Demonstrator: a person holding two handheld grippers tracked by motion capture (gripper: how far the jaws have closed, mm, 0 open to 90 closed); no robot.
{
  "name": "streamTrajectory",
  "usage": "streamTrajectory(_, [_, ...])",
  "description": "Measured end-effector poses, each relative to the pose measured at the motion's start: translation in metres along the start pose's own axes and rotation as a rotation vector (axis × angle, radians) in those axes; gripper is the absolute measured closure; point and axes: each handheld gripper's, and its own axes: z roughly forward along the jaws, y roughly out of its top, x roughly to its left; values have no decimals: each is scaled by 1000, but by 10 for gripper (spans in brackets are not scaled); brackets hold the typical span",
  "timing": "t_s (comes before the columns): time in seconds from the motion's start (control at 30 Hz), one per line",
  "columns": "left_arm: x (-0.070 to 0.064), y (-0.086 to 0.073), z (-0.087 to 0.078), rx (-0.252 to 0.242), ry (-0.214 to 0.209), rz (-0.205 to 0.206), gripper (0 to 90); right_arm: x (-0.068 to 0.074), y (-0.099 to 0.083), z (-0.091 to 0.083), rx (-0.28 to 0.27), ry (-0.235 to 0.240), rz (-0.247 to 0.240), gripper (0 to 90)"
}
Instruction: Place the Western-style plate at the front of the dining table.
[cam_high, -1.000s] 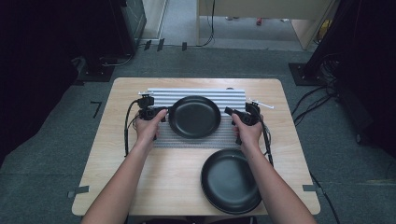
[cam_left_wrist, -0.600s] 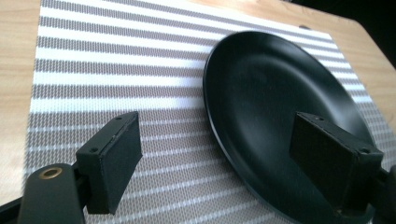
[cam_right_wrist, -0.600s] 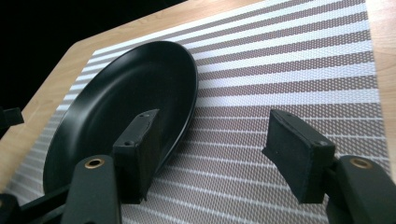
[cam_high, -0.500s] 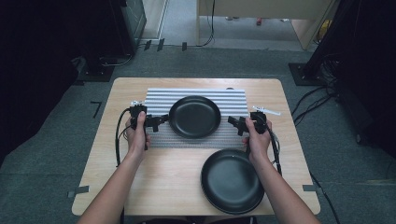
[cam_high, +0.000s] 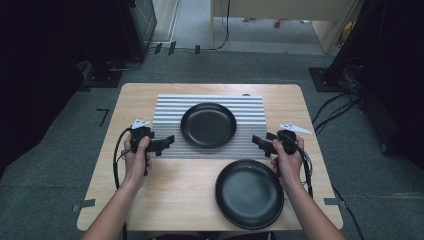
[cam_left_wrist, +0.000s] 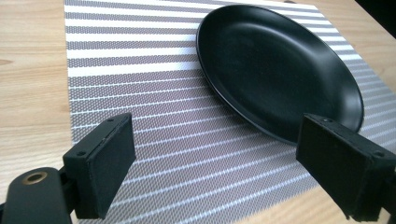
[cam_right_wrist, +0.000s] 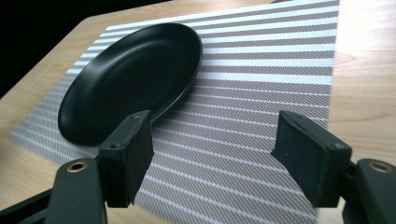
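Note:
A black plate (cam_high: 208, 125) (cam_left_wrist: 280, 70) (cam_right_wrist: 133, 79) lies in the middle of a grey-and-white striped placemat (cam_high: 167, 112) (cam_left_wrist: 140, 70) (cam_right_wrist: 266, 70). A second black plate (cam_high: 249, 193) rests on the bare wood nearer the person, right of centre. My left gripper (cam_high: 168, 141) (cam_left_wrist: 229, 168) hovers over the mat's near left corner, open and holding nothing, jaws toward the plate. My right gripper (cam_high: 256, 141) (cam_right_wrist: 219, 154) is over the mat's near right corner, open and holding nothing as well, pointing back at the same plate.
The wooden table (cam_high: 175, 200) has bare stretches at the near left and along both sides of the mat. Cables (cam_high: 116, 160) trail from each gripper. Dark carpet and black equipment stands surround the table.
Both grippers have drawn back and outward from the rims of the plate on the mat, toward the person. The plate stays on the mat.

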Motion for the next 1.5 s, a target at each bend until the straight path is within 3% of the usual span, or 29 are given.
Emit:
streamTrajectory(0.27, [-1,-14,-23,-16,-5,25,99,-4,-9,-28,-22,-7,-26,263])
streamTrajectory(0.43, [-1,-21,-36,-29,-16,46,19,-8,-15,-43,-27,-5,-25,251])
streamTrajectory(0.7, [-4,-32,-54,-42,15,89,0,-12,-23,-70,-45,-24,-50,239])
streamTrajectory(0.83, [-4,-36,-59,-46,38,88,0,-13,-26,-78,-48,-29,-54,234])
streamTrajectory(0.93, [-1,-43,-65,-59,93,79,0,-15,-31,-88,-47,-53,-81,229])
streamTrajectory(1.13, [3,-56,-74,-48,99,79,0,-22,-43,-102,-45,-70,-80,229])
streamTrajectory(1.5, [20,-78,-91,-36,154,63,0,-44,-63,-128,-45,-109,-42,229])
